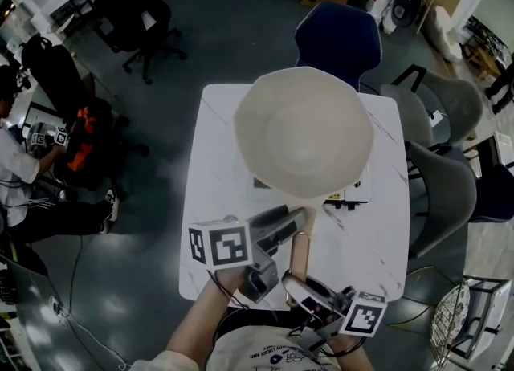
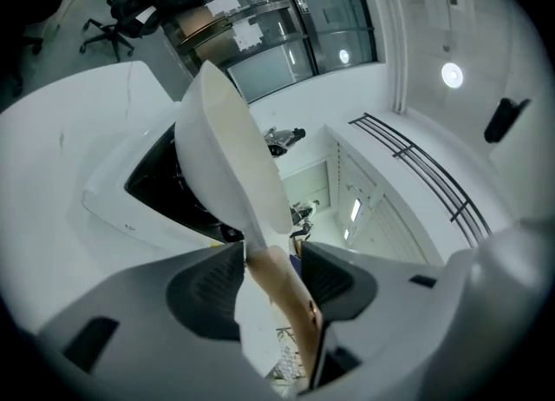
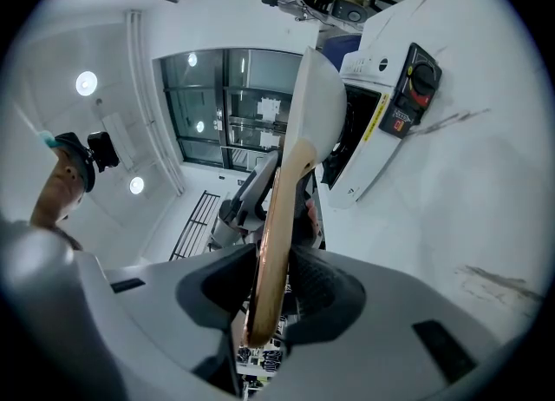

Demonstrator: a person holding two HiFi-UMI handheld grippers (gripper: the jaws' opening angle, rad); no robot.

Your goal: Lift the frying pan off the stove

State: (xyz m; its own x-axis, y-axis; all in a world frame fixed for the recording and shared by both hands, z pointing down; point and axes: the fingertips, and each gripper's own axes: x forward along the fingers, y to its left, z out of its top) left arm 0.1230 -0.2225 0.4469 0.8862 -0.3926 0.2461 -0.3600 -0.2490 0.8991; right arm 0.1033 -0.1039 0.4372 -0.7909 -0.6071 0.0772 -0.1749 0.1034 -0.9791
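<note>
- Wooden handle [image 1: 299, 250], just one, runs from near the person out to the pan, and both grippers are on it.
- Two grippers are there, one in each hand, each with one cube of square markers.
- Closest in is the right gripper [image 1: 295, 283]. Its jaws are squeezed tight on the near end of the handle, one pad on each side of the wood.
- Next comes the left gripper [image 1: 289, 222], farther up the handle, close to where it joins the pan. Its jaws stand wide apart. The handle passes between them, but they do not grip it.
- One frying pan [image 1: 303, 132], round and cream, is up in the air over the stove. It looks lifted clear of the black top.
- One stove [image 2: 117, 208], white with a black top, sits on the table. From above, the pan hides most of it.
- One white table [image 1: 210, 193] holds the stove.
- Past the table stand one blue chair [image 1: 337, 40] and two grey chairs [image 1: 446, 193].
- Far off on the left are one black office chair [image 1: 132, 8] and one person [image 1: 16, 173].
</note>
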